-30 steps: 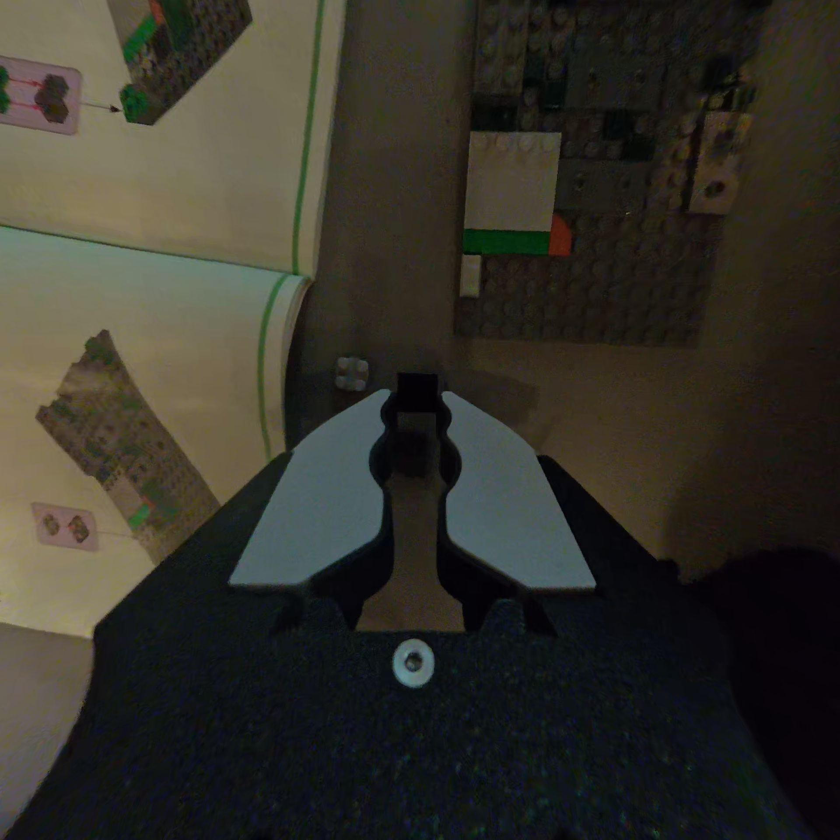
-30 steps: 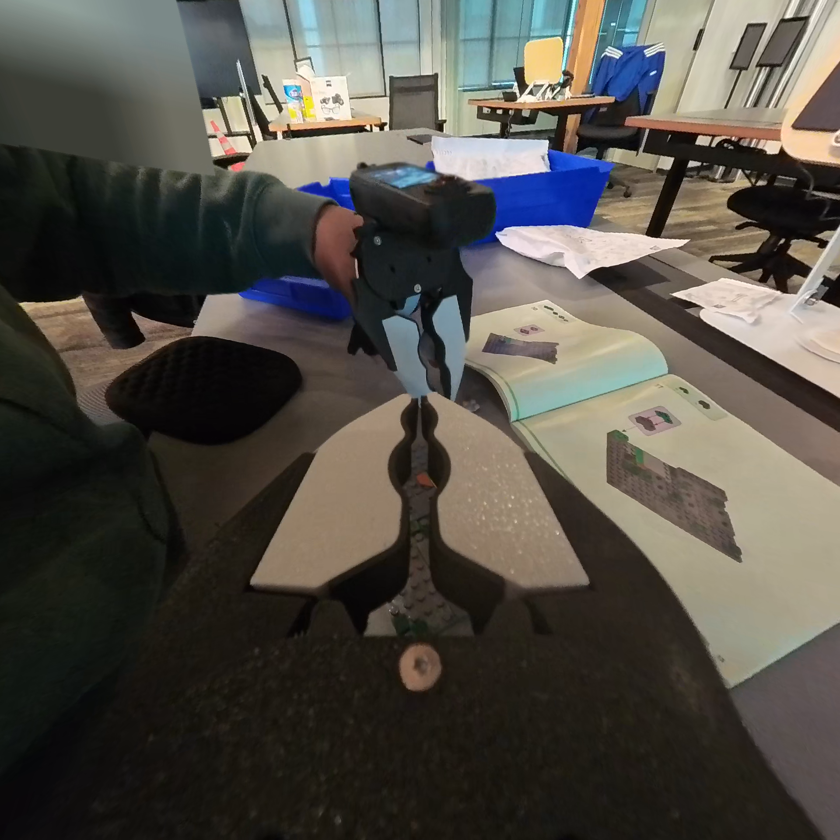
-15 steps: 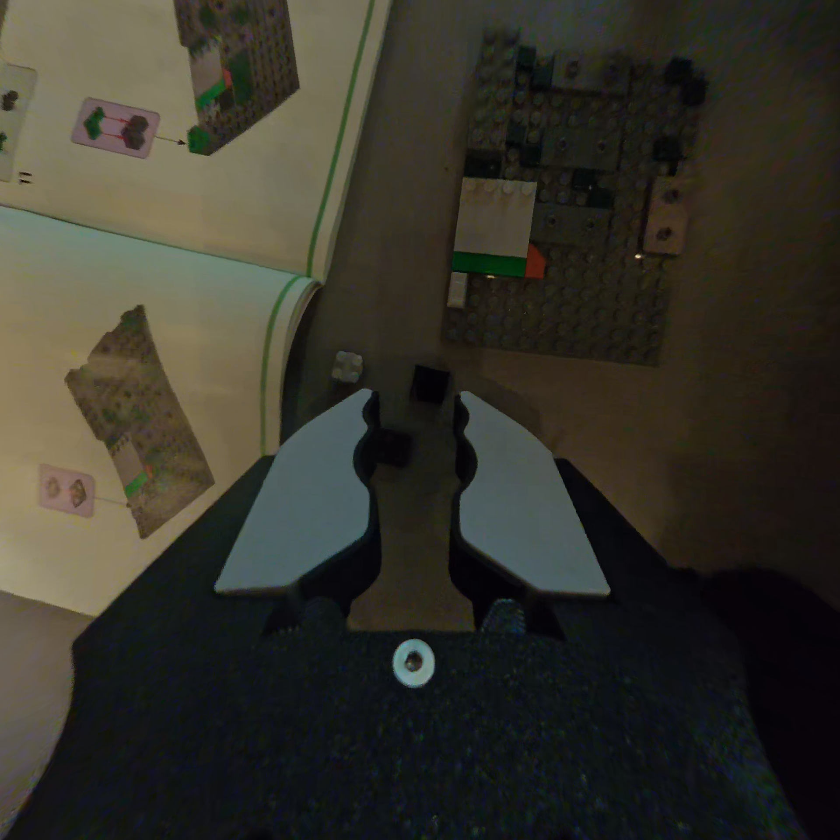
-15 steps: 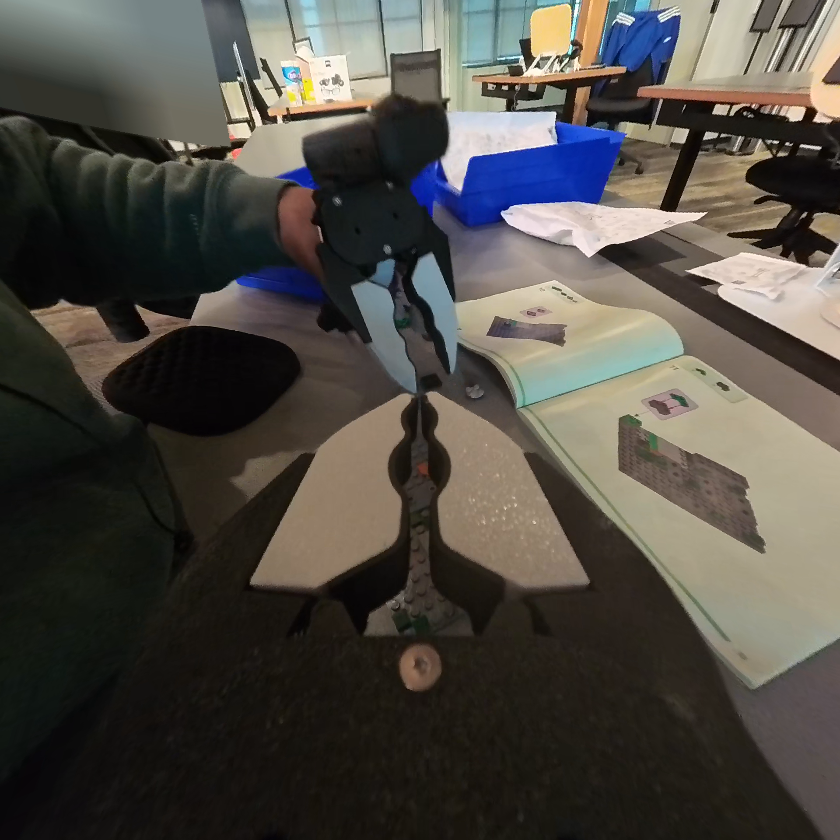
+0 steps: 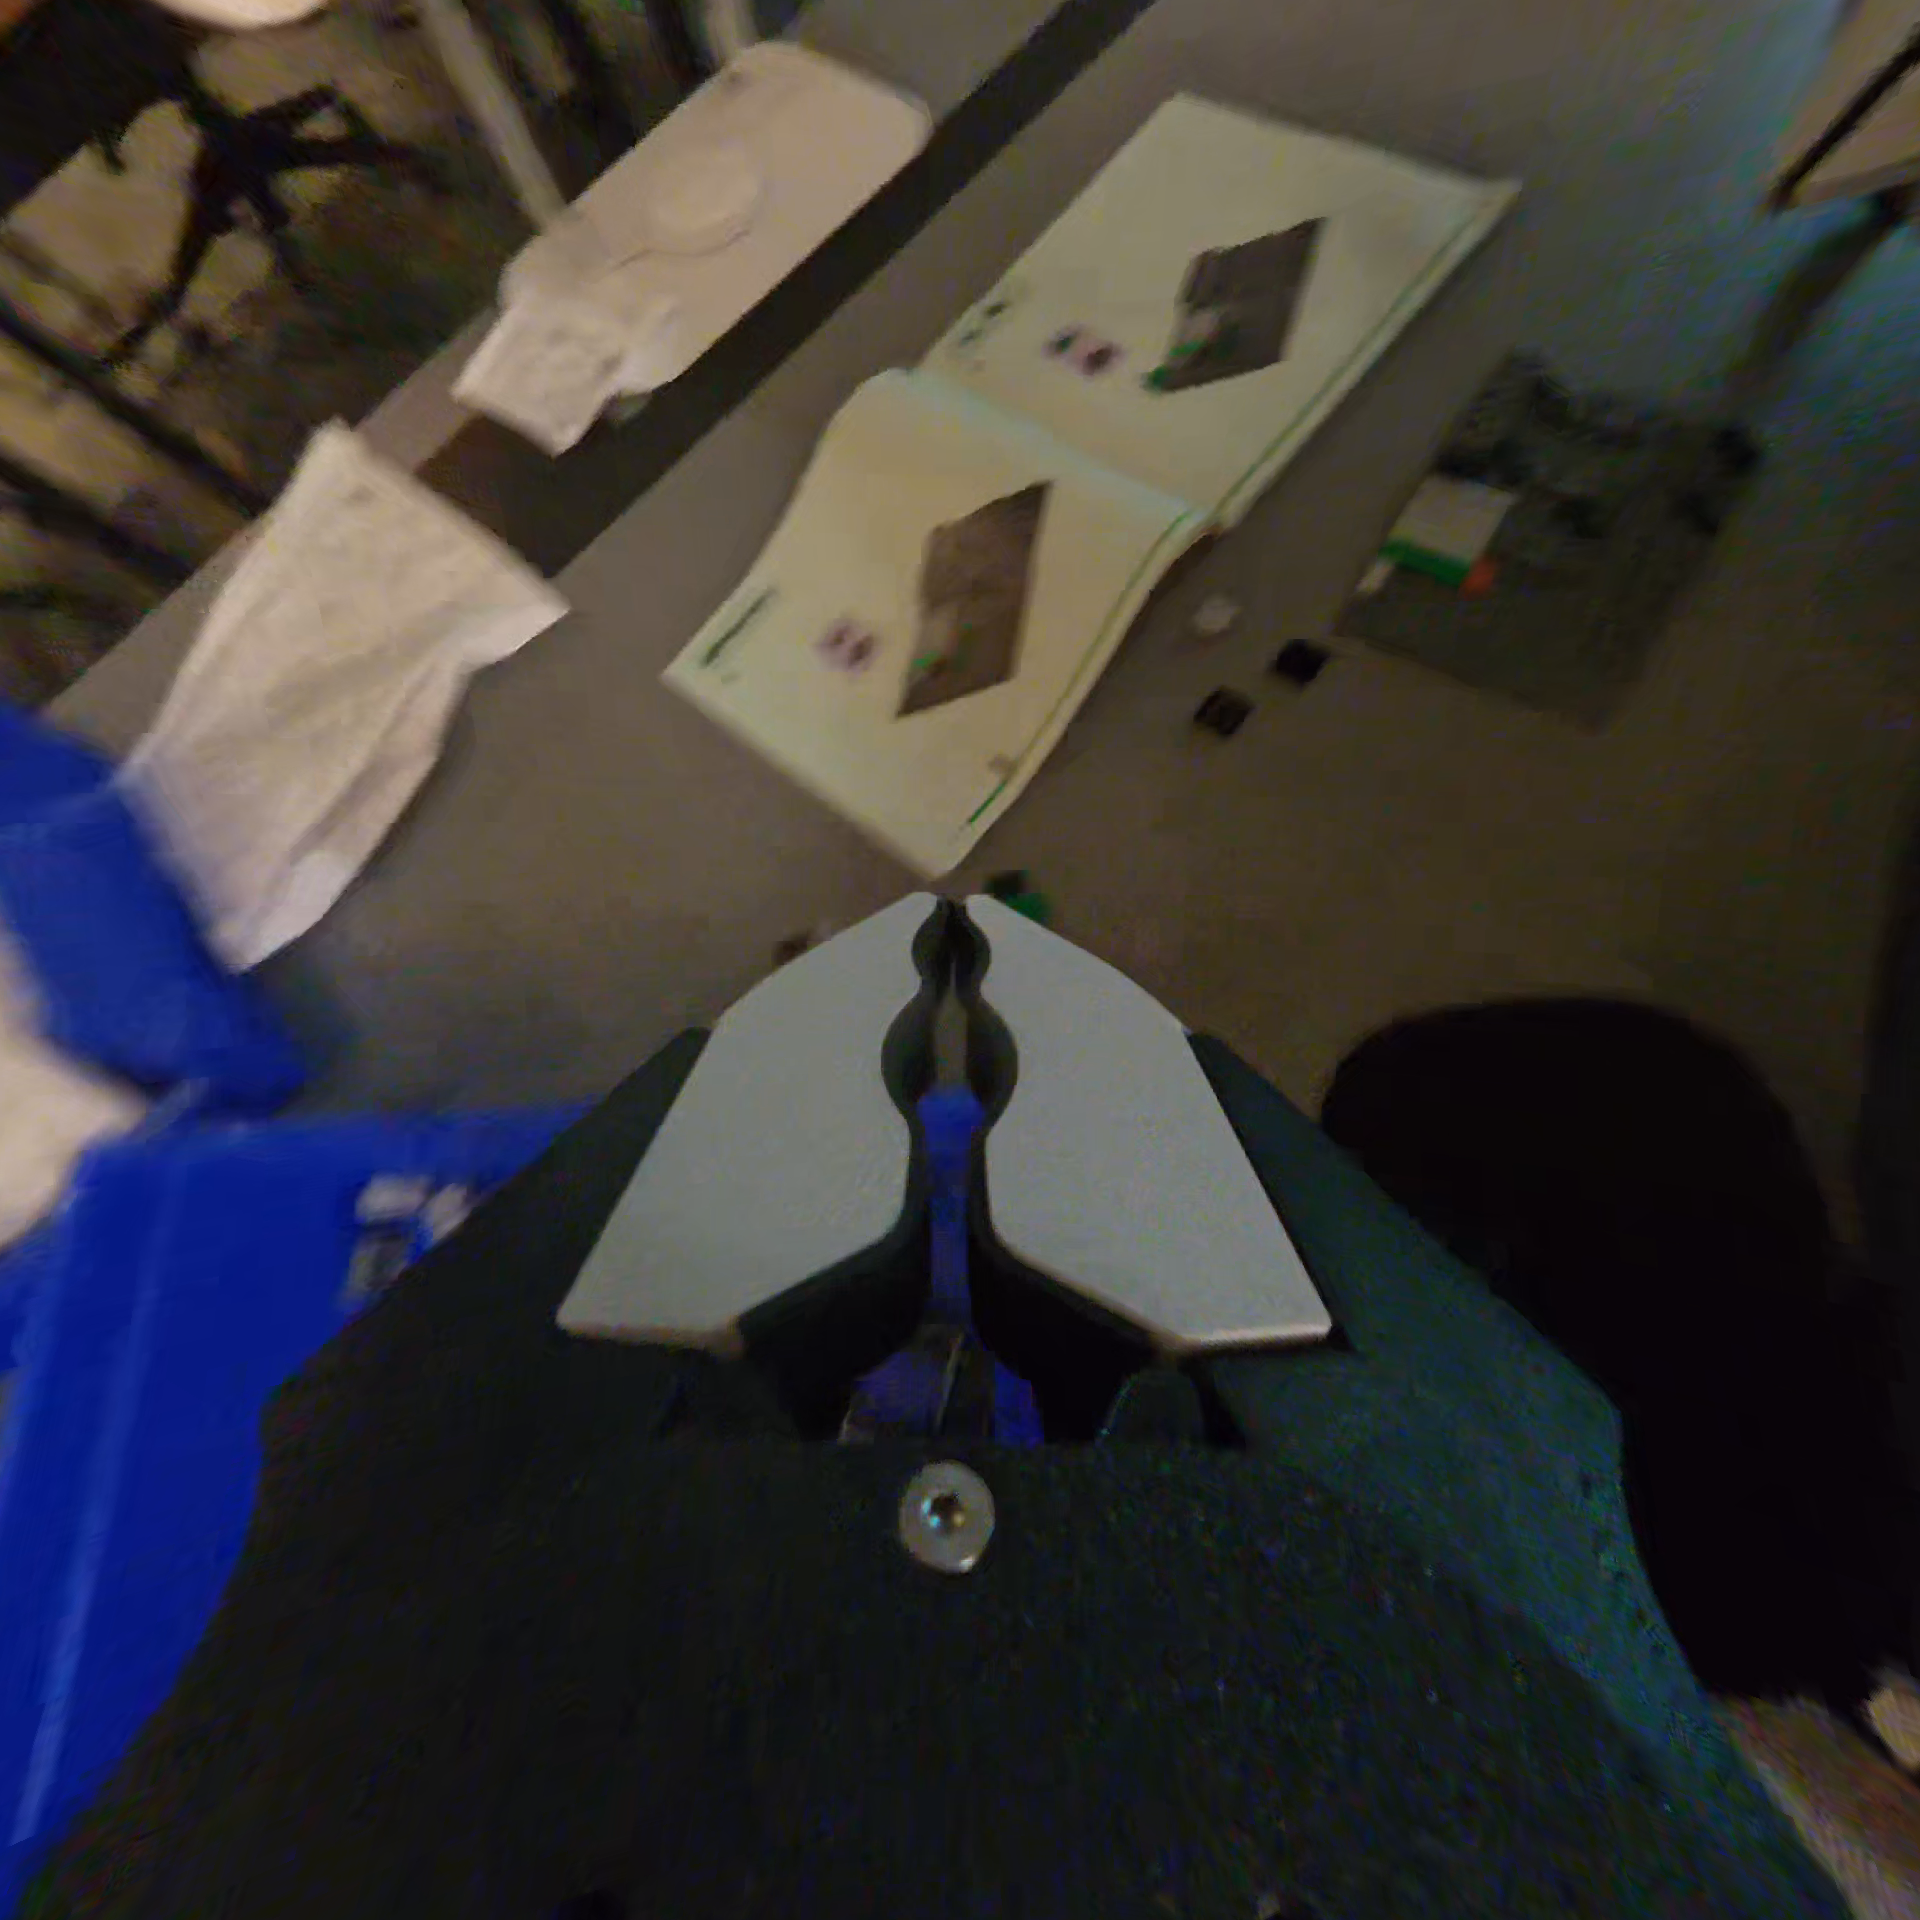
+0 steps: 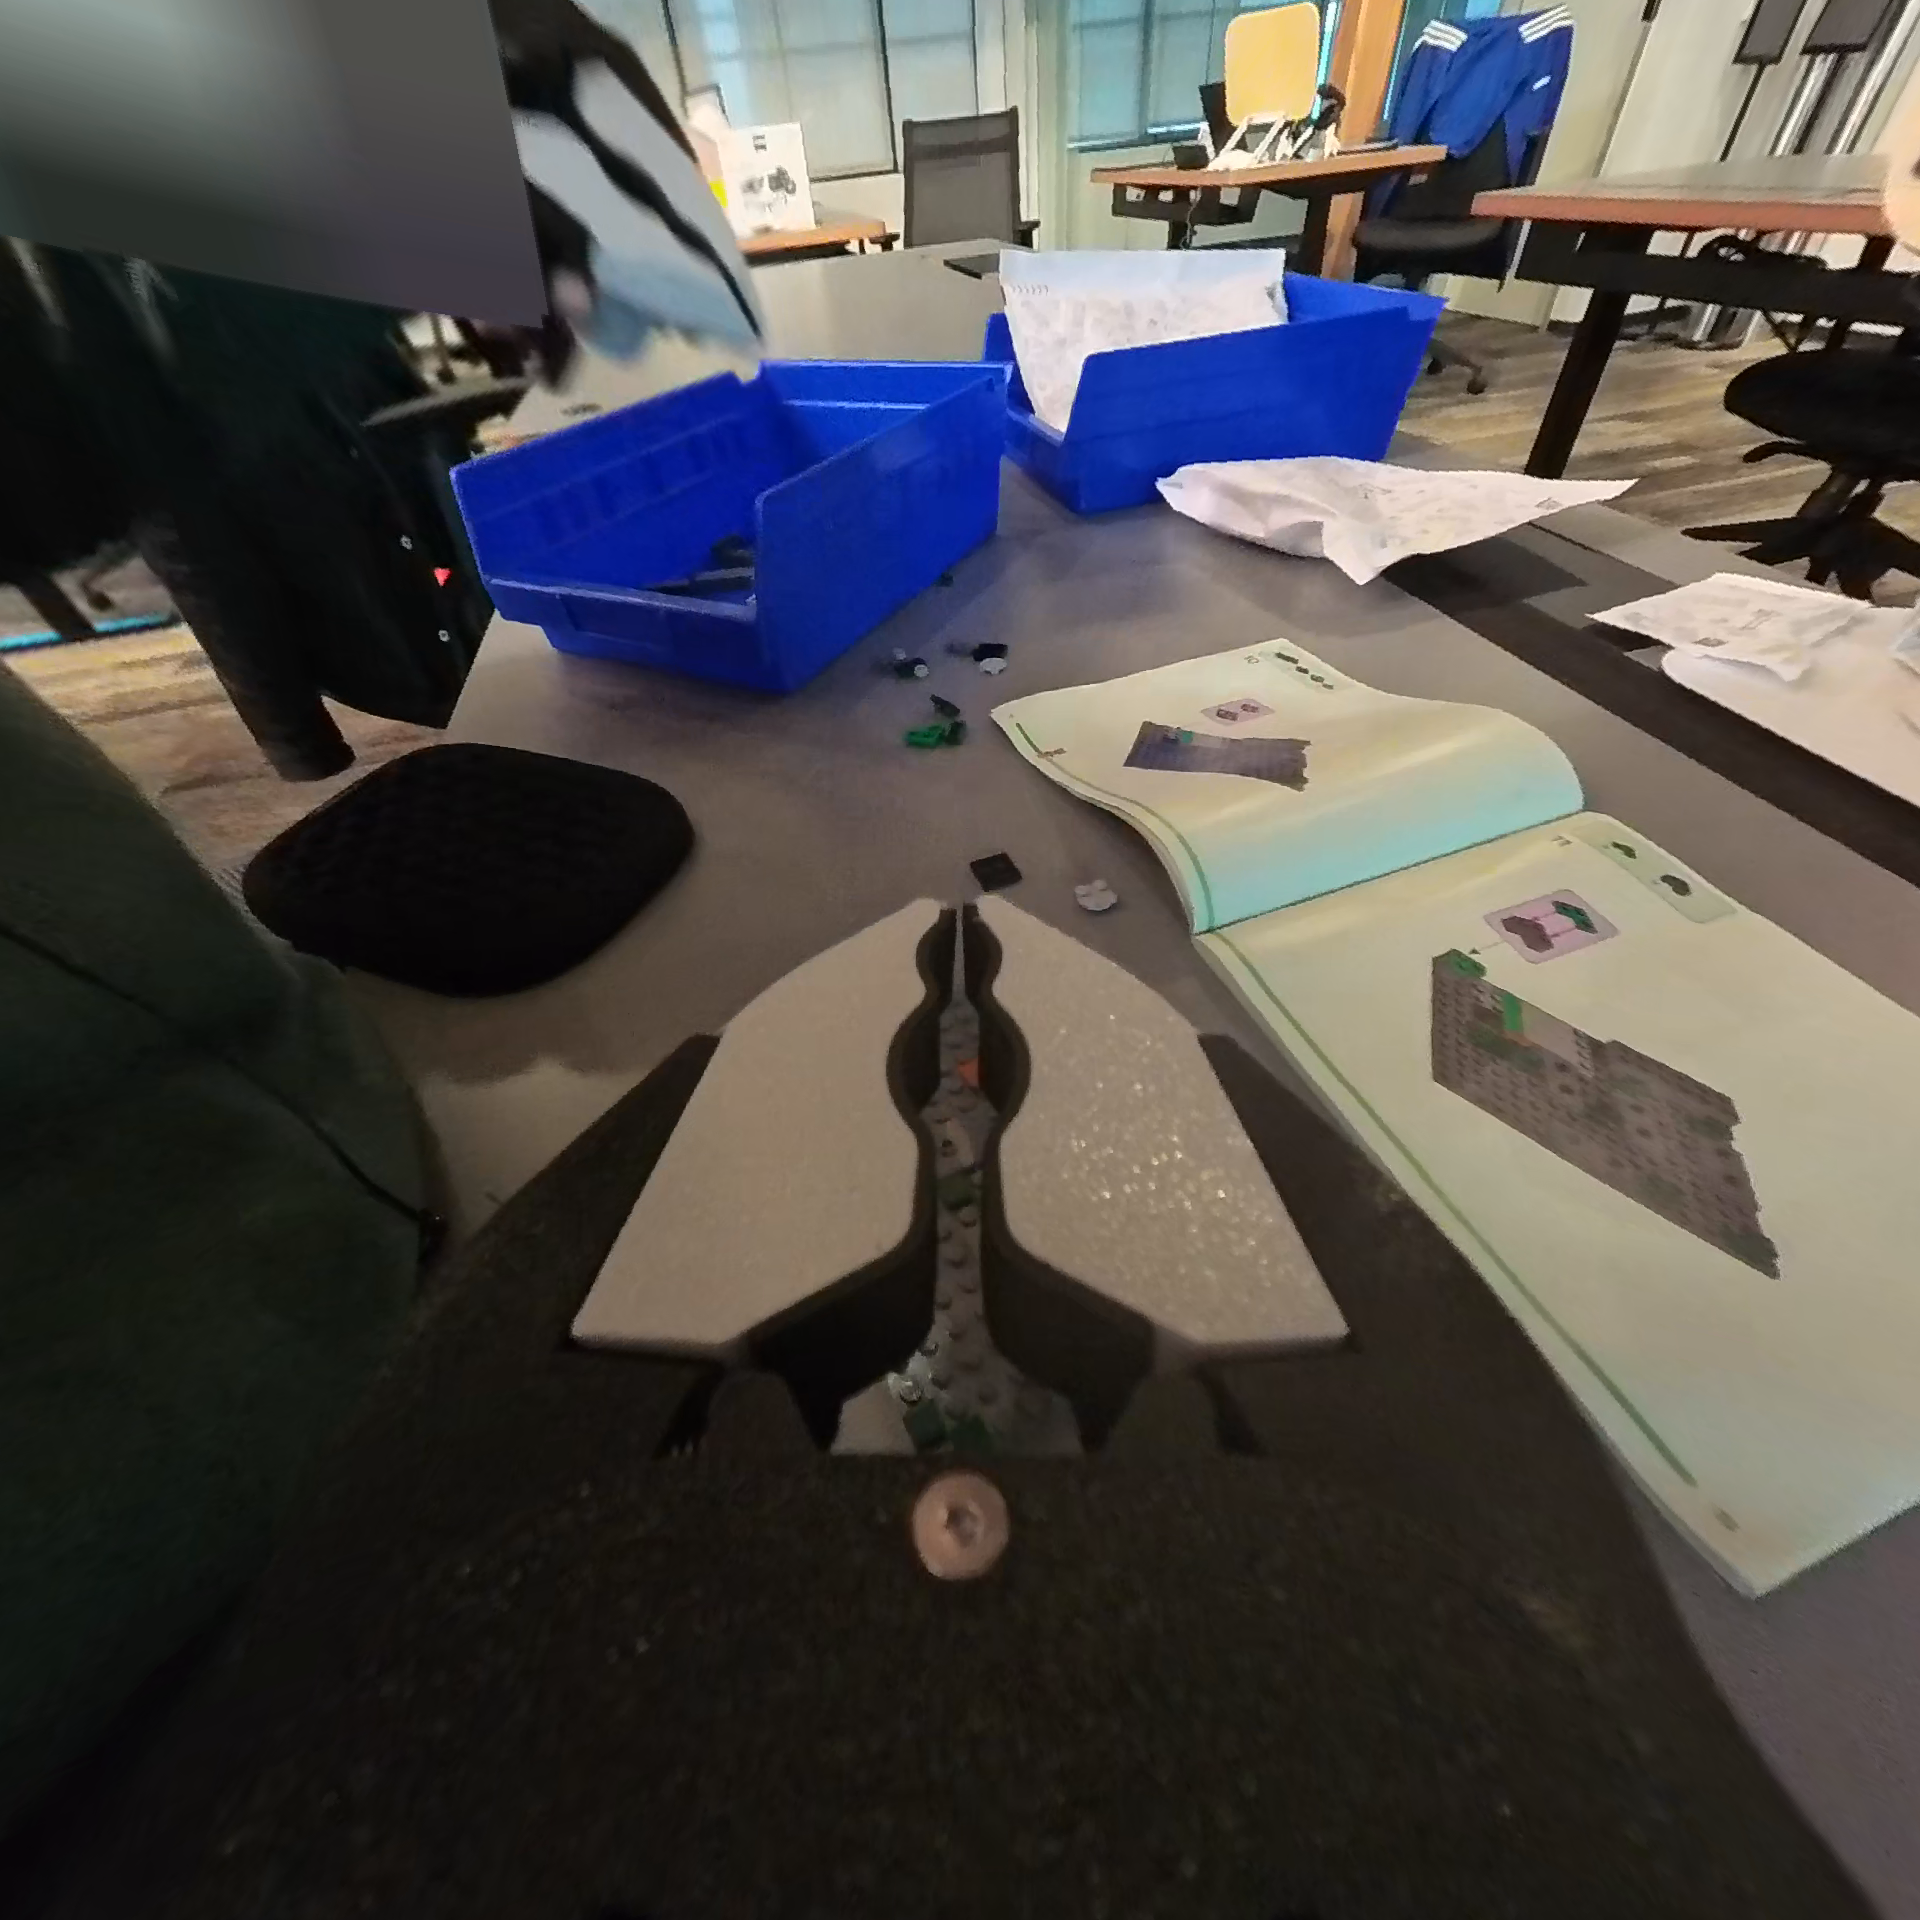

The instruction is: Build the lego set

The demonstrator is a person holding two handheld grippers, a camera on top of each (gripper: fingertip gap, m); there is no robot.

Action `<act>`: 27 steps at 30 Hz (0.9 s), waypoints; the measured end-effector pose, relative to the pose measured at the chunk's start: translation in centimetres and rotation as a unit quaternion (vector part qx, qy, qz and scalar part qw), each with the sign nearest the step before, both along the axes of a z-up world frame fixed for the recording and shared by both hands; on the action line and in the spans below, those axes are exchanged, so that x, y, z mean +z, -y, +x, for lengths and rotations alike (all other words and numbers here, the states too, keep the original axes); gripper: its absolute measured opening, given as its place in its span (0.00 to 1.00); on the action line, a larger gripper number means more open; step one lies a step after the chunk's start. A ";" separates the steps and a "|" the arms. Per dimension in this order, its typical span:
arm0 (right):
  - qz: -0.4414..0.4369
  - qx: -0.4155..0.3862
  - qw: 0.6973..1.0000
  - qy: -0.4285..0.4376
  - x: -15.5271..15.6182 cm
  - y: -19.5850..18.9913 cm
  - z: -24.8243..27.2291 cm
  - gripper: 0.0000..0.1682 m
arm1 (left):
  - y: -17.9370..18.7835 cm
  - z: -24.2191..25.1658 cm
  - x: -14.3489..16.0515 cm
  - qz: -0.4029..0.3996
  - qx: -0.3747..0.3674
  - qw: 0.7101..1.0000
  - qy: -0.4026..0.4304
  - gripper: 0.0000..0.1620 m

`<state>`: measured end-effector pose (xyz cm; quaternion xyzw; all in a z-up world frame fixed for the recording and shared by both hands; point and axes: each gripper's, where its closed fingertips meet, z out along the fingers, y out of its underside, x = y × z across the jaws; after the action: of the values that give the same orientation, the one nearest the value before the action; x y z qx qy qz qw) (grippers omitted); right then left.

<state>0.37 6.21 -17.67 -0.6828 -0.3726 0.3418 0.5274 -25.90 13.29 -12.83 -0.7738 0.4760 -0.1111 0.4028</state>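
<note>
Left gripper now raised, closed.

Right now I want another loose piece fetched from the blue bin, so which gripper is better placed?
Left. The left gripper is raised above the near blue bin, jaws together and nothing seen between them. The right gripper sits low over the grey baseplate, farther from that bin.
</note>
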 end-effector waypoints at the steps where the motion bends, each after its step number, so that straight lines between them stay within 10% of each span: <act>1: -0.001 0.001 1.000 0.002 -0.1 0.0 -0.1 0.00 | -0.3 -2.4 0.9 0.009 0.030 0.999 -0.009 0.00; 9: -0.010 0.007 1.000 0.010 -0.9 0.0 -0.7 0.00 | -2.8 -19.5 1.5 -0.007 0.248 0.962 -0.113 0.00; 27: -0.015 -0.005 1.000 0.019 -1.5 -0.5 -0.3 0.00 | -3.7 -22.1 -12.7 -0.238 0.149 0.917 -0.283 0.08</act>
<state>0.03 6.69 -19.17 -0.6988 -0.3743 0.3316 0.5115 -48.02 16.99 -25.56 -0.9080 0.4085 0.0644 0.0667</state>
